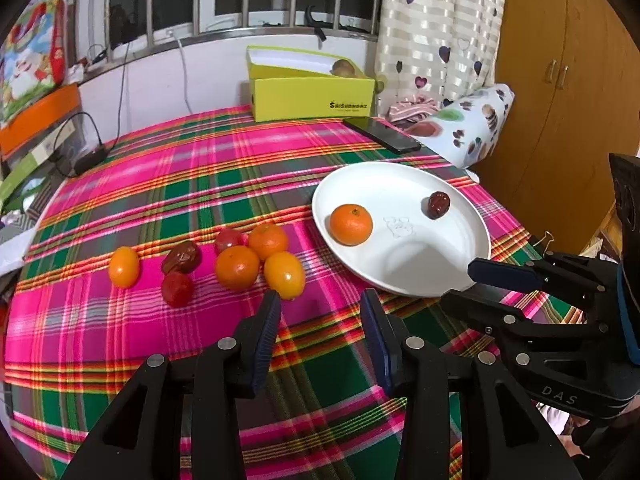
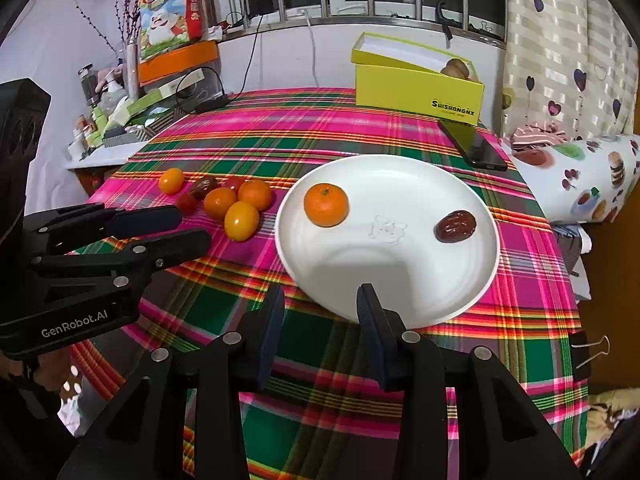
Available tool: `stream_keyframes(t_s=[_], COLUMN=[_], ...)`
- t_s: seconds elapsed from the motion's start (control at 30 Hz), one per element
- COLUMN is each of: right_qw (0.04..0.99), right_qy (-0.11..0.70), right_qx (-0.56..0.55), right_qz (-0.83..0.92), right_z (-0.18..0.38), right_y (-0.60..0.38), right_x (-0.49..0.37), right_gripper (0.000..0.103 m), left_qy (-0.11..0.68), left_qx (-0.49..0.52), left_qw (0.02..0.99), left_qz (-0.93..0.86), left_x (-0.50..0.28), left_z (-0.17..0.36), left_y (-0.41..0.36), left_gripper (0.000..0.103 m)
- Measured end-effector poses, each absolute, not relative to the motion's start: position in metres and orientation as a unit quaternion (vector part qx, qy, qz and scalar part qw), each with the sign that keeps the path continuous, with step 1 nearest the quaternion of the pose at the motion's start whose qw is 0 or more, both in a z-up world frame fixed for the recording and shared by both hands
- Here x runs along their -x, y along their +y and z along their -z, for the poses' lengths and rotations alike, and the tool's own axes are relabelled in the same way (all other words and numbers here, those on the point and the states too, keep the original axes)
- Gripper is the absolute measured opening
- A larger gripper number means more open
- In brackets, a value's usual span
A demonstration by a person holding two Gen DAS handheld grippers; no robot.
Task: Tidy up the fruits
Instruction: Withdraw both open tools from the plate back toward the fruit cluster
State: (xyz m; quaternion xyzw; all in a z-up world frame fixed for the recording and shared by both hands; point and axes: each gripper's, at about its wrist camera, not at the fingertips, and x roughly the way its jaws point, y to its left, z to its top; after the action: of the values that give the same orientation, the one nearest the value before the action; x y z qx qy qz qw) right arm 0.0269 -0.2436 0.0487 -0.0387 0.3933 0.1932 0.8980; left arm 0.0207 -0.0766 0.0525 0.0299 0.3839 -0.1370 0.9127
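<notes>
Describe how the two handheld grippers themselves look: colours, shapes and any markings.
Both are alike: matte black plastic frames with angular cut-outs and round silver rivets, ending in two slim fingers faced with dark blue ribbed pads. The left gripper carries white "GenRobot.AI" lettering on its side, seen from the right wrist camera. The right gripper shows pale "DAS" lettering and a blue trim strip on its body. No cables are visible.
</notes>
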Motion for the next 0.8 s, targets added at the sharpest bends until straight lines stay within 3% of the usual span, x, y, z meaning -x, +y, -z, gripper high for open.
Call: stream_keyframes(t_s=[0.8], right_qw=[0.891], right_qy=[0.397], right_qx=[0.05], right_qz=[-0.215], right_z=[-0.046], right_y=[-0.223], right_x=[-0.017], right_gripper=[0.039], left_qy=[0.39], left_qx=[-0.002], left_qw=[0.916], left_qz=[0.099], left_x=[-0.001], left_z=[-0.045], left_y=[-0.037], left_gripper=[0.052])
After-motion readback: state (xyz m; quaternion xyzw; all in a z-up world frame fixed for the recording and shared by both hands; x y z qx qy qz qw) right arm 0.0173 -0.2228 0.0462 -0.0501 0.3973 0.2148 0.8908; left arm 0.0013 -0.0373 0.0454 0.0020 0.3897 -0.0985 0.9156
